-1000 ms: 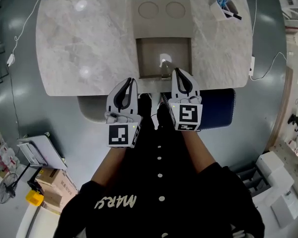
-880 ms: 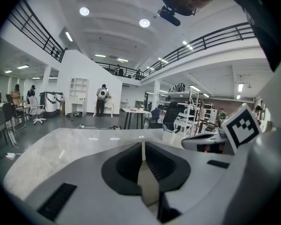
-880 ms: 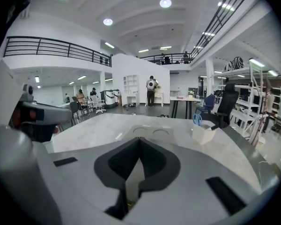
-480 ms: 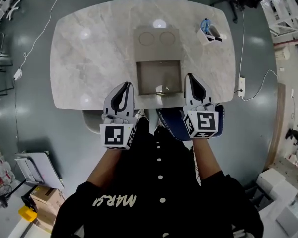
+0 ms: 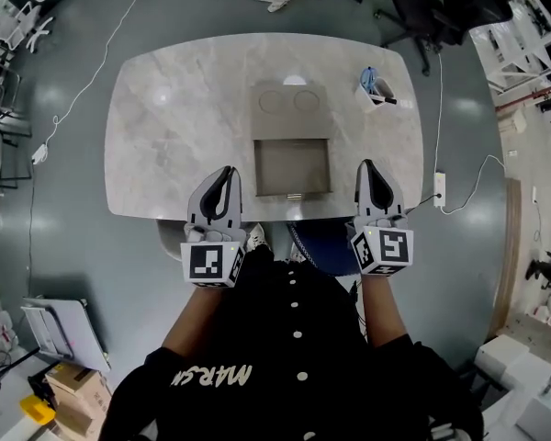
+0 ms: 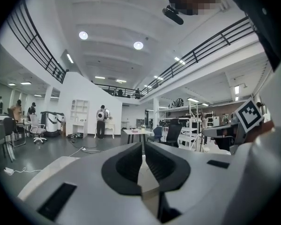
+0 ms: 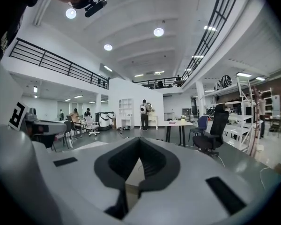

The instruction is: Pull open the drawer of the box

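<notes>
Right now the person is holding both grippers out in front of a black buttoned top, level with each other and well apart. The left gripper [image 5: 226,175] is keeping its jaws pressed together with nothing between them, and its own view is looking past the closed tips into a large hall. The right gripper [image 5: 367,167] is likewise showing its jaws closed on nothing. In the head view both sets of tips are lying over the near edge of the marble table [image 5: 179,127]. A blue chair [image 5: 326,243] is sitting under that edge, below and to the left of the right gripper.

Ahead of the grippers, in the gap between them, the drawer [image 5: 292,167] is standing pulled out toward the person, its inside showing bare. Neither gripper is touching it; it is lying forward and right of the left gripper, forward and left of the right one. Beyond it the box [image 5: 292,107] is resting near the table's middle, two round marks on its top. Farther ahead of the right gripper, a small white pen holder [image 5: 375,84] is standing near the table's far edge.
</notes>
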`<state>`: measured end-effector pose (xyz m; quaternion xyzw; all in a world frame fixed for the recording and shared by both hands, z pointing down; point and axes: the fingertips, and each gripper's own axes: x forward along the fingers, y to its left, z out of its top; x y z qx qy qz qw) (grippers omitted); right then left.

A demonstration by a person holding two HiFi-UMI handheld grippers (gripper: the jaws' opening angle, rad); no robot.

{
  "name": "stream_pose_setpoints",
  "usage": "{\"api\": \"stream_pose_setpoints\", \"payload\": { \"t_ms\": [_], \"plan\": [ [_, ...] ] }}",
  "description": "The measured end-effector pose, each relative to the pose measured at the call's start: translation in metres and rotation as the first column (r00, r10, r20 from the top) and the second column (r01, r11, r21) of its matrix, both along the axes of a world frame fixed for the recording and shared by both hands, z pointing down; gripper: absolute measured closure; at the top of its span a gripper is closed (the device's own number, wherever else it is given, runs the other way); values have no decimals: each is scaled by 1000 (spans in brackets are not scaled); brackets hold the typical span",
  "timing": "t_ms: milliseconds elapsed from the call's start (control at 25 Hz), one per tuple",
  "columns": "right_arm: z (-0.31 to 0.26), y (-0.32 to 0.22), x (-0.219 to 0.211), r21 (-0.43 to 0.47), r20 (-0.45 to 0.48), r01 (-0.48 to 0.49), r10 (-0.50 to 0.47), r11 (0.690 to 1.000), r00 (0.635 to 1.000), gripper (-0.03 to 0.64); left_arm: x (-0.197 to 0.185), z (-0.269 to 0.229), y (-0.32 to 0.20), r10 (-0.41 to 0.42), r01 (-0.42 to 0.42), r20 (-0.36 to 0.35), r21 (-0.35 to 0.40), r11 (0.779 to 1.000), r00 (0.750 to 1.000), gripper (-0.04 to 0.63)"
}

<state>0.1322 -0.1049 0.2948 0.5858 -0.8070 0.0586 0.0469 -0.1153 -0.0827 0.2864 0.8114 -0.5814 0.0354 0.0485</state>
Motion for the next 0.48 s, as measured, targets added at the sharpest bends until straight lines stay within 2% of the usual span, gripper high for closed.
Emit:
{"api": "stream_pose_setpoints", "payload": {
  "t_ms": [480],
  "plan": [
    [-15,22,5,49,29,16,-17,999,999,620,-8,-19,18,-29,29,18,48,998,999,565]
  ]
}}
